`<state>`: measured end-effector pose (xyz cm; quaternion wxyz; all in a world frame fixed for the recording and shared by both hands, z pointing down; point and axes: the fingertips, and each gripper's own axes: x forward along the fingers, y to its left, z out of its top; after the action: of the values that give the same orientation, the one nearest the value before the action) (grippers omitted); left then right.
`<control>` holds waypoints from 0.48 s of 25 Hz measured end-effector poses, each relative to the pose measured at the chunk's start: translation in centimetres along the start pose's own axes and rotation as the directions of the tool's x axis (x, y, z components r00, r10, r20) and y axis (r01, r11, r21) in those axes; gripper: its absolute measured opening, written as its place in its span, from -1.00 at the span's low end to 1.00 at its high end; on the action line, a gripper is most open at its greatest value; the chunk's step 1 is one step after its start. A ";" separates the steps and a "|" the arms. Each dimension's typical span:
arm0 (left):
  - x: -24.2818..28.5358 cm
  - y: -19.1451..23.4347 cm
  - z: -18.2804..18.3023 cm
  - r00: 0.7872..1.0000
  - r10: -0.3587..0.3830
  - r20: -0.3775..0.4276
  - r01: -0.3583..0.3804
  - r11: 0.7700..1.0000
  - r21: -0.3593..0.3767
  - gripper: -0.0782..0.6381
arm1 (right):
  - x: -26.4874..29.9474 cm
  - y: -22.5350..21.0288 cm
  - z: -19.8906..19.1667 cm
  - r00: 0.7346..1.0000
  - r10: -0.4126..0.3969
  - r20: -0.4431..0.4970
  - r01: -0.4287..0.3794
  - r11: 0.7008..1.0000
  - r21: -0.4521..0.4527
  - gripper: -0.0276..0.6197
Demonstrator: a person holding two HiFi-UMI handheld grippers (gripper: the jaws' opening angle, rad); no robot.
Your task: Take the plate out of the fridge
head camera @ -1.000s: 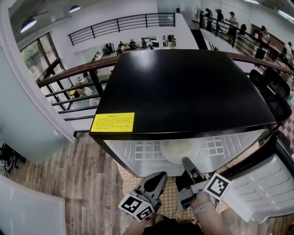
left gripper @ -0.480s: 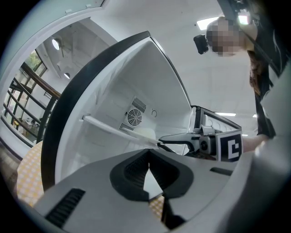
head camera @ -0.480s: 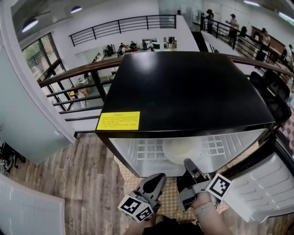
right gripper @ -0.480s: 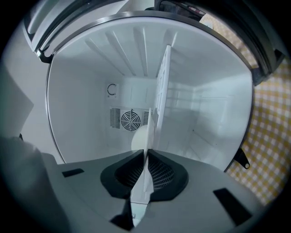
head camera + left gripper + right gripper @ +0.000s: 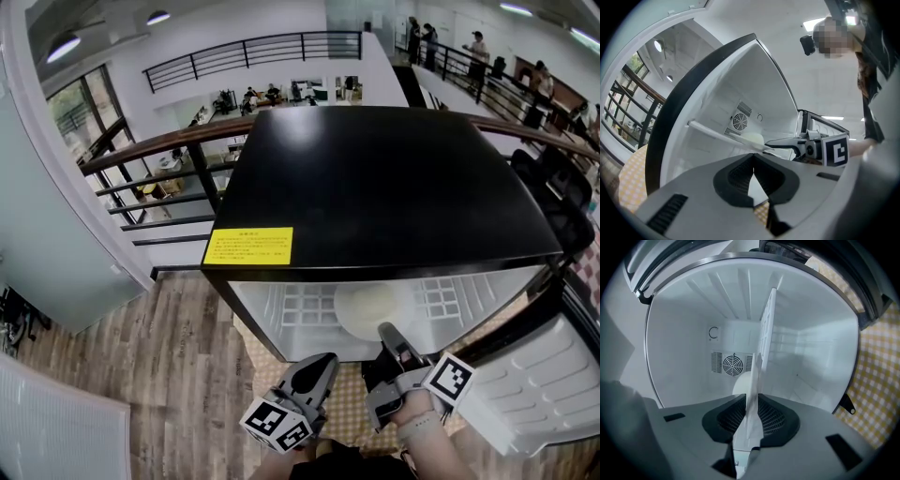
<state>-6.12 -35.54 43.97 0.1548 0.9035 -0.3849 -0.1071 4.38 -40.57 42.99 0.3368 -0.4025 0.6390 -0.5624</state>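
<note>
1. The plate (image 5: 368, 307) lay on the wire shelf (image 5: 305, 305) inside the open fridge (image 5: 375, 178), near the shelf's front edge and not yet lifted out.
2. The right claw (image 5: 386, 335) reached into the opening and met the plate's near rim. In the right gripper view its jaws were drawn in to a narrow slit around a thin white edge. I took that edge to be the plate's rim rather than the shelf, though the two run close together there.
3. The left claw (image 5: 322, 361) hung outside the fridge, just beside the right one, over the checked mat (image 5: 349, 392). Its jaws were closed tip to tip with nothing between them.
4. The fridge door (image 5: 539, 384) stood swung wide to the right, leaving the way out free.
5. By my reading, the step in hand was the grasp itself, or just after it. The next move called for a slight lift to free the plate from the shelf, then a level, straight pull toward the person. A one-sided hold on the rim could let the plate droop.
</note>
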 end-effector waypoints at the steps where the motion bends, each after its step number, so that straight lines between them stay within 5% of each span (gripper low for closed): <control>1: -0.1 0.1 0.0 1.000 0.003 0.000 -0.003 1.000 0.000 -0.77 | 0.2 -0.1 0.0 1.000 0.001 0.000 -0.001 1.000 0.009 -0.73; 12: -0.2 0.5 0.1 1.000 0.019 0.003 -0.019 1.000 0.003 -0.77 | -0.2 0.1 -0.5 1.000 0.004 -0.008 -0.004 0.999 0.049 -0.73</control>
<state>-6.64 -35.75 44.10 0.1538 0.9000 -0.3938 -0.1062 3.99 -40.12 42.96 0.3451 -0.3907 0.6272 -0.5787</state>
